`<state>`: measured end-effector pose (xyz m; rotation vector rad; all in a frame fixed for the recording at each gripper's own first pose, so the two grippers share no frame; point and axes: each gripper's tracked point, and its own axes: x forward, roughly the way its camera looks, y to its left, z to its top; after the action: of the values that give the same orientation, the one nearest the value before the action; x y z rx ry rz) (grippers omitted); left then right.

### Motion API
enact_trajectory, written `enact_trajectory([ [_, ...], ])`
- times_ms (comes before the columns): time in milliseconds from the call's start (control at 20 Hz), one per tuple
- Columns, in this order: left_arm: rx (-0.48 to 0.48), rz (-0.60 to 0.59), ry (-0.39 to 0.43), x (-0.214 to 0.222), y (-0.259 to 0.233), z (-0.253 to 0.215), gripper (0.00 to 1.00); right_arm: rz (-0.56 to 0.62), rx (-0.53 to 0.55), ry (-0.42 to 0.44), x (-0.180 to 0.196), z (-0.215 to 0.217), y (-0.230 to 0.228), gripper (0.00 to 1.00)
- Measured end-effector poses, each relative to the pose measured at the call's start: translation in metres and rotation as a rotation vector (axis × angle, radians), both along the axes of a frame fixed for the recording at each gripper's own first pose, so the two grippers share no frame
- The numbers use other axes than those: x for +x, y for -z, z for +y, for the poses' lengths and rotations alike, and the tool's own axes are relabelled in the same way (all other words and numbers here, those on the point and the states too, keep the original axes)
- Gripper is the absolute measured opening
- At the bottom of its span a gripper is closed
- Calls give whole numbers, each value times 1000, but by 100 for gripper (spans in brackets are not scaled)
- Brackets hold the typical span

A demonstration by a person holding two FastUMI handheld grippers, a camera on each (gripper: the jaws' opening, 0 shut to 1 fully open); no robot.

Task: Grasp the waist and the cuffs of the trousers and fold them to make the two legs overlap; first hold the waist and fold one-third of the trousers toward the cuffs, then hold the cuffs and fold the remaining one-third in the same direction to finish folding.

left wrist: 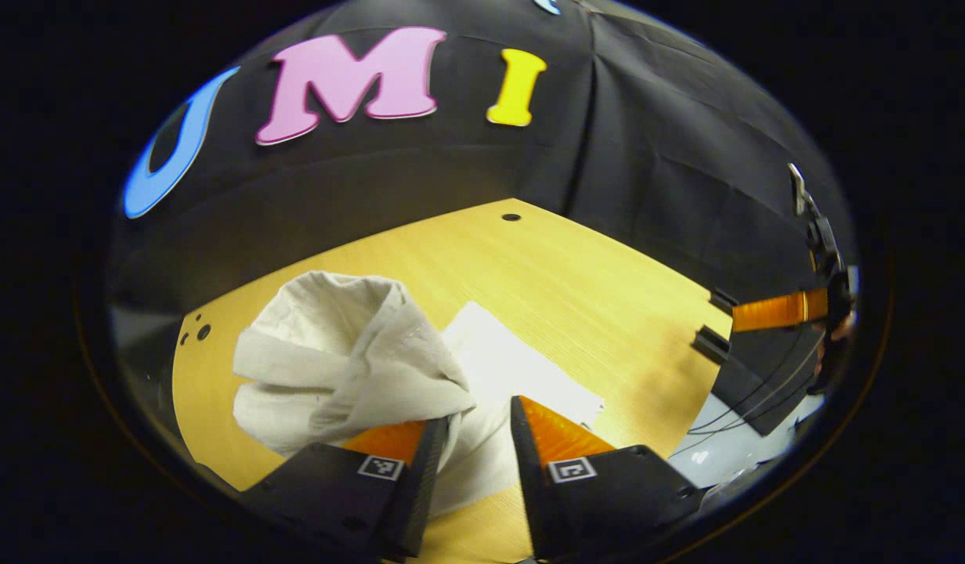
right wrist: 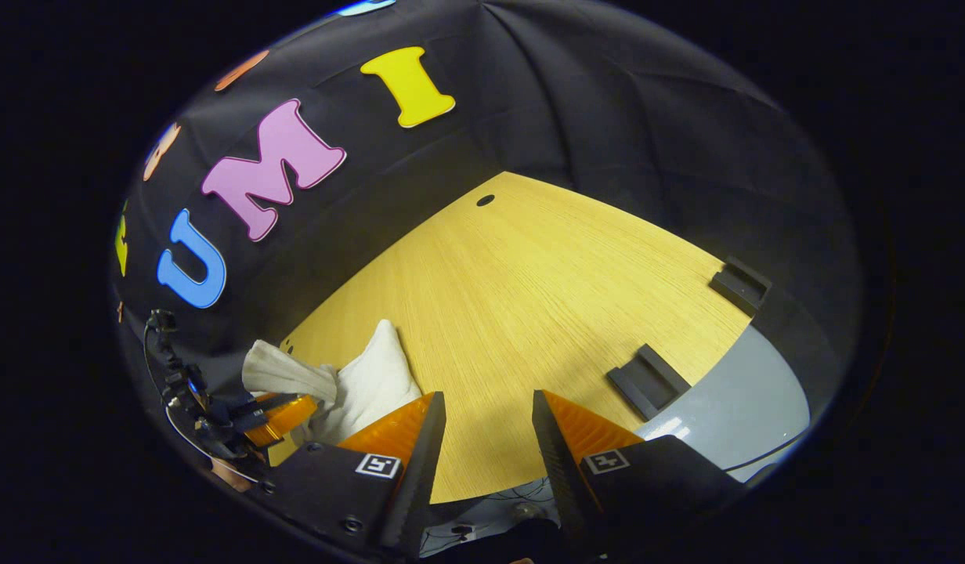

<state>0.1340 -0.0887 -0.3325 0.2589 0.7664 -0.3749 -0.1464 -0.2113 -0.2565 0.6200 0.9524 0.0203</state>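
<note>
The white trousers point(left wrist: 349, 368) lie bunched in a heap on the wooden table point(left wrist: 576, 290), with a flatter part point(left wrist: 522, 368) stretching away to the right. My left gripper point(left wrist: 476, 423) sits at the heap's near edge. Cloth fills the gap between its fingers and the folds run together at its tips. In the right gripper view the trousers point(right wrist: 373, 380) lie at the lower left, with the left gripper point(right wrist: 283, 415) against them. My right gripper point(right wrist: 484, 431) hovers open over bare table point(right wrist: 529, 298), nothing between its fingers. It also shows at the far right of the left gripper view point(left wrist: 776, 311).
Two black brackets point(right wrist: 647, 382) point(right wrist: 739, 286) sit at the table's right edge, with grey floor point(right wrist: 749, 407) beyond. A small round hole point(right wrist: 486, 200) marks the table's far corner. The black cloth wall stands behind the table.
</note>
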Motion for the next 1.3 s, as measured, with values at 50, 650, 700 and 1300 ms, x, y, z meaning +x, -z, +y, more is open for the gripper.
enact_trajectory([
  [50,22,2,26,-6,4,-6,63,3,4,9,-2,-2,0,69],
  [650,-70,16,164,-71,1,-64,92,-128,5,-60,-2,32,-16,70],
  [700,-87,20,143,-74,-4,-60,93,-147,10,-85,-3,40,-22,69],
  [1300,-251,-55,-242,-76,-77,22,94,-376,9,-437,-4,139,-98,70],
])
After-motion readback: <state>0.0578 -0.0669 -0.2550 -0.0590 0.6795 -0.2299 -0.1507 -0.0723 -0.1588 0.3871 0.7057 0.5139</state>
